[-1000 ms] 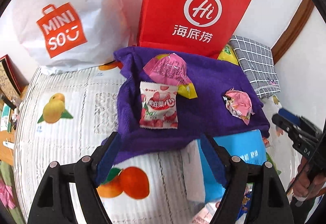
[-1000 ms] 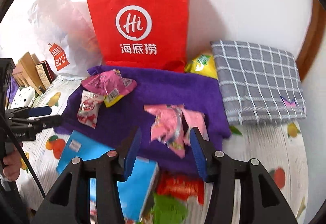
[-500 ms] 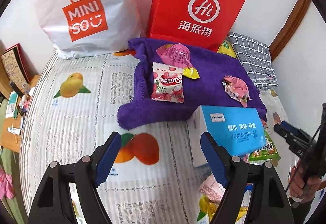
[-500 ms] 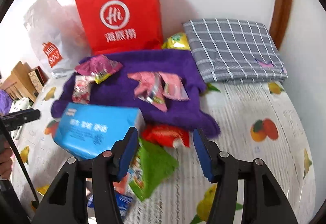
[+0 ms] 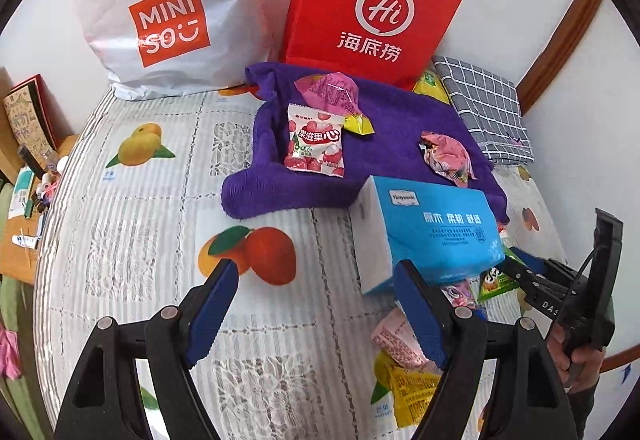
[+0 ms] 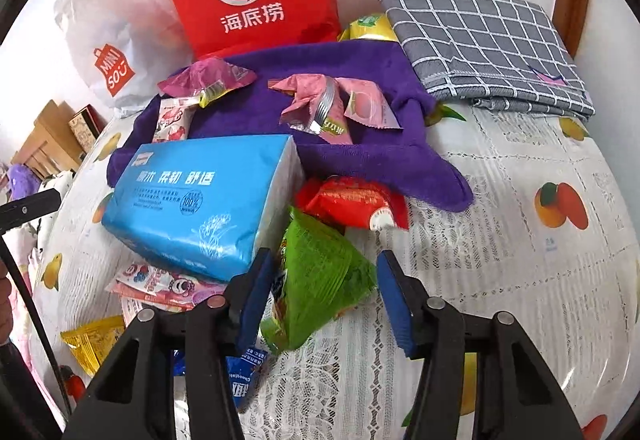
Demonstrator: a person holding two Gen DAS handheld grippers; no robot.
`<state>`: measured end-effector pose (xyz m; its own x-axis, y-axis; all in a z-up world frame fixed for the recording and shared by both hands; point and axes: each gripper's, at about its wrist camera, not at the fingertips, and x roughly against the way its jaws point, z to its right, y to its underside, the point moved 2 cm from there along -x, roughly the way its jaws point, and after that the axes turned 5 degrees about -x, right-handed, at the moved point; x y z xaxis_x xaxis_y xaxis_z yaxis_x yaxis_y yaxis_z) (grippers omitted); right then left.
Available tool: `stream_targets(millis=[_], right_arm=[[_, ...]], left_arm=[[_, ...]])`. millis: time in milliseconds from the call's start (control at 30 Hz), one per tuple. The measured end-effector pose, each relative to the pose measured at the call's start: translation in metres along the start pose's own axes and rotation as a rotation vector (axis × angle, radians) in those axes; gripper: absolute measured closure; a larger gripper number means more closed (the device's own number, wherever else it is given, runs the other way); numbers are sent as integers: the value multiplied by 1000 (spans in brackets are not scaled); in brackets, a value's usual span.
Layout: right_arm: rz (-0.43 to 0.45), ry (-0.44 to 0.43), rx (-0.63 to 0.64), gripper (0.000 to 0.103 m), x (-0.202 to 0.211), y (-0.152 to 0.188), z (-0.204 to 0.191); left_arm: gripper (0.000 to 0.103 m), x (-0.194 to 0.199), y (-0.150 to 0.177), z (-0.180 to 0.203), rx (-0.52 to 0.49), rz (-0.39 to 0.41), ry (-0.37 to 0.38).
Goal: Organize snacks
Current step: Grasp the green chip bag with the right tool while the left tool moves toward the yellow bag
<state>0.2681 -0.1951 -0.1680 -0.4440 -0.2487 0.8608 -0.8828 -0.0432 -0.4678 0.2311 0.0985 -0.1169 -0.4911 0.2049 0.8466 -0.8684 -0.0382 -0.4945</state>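
Now closing the right gripper [image 6: 324, 262] onto the green snack packet [image 6: 316, 292], just in front of the blue tissue pack [image 6: 200, 200]; keeping the left gripper [image 5: 314, 276] spread wide, empty, beside that pack.

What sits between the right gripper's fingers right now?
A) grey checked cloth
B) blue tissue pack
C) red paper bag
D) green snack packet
D: in the right wrist view the green snack packet lies between the two fingers of the right gripper, while the blue tissue pack sits off to the left of them.
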Motion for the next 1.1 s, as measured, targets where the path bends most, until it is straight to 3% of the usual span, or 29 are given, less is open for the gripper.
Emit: stream_targets(millis=[267,467,600,667,867,933,1100], right_arm=[[4,-30,-30,67,27,25,17],[-2,33,1,65,44,56,33],[22,68,-9,43,47,71,36],[19,65,-23,40,45,76,35],[44,111,-52,40,28,78,33],[49,126,-65,49,23,76,35],[80,113,-100,53,30,75,41]], left_arm=[[24,10,14,10,-10,-3,0],[24,10,22,22,-23,-13,12],[24,10,26,31,-38,-19,19],[24,10,29,35,-51,-21,20],[24,17,36,42,-71,-15,31],[24,21,39,46,-84,-11,45],[24,21,50,58,-122,-17,71]])
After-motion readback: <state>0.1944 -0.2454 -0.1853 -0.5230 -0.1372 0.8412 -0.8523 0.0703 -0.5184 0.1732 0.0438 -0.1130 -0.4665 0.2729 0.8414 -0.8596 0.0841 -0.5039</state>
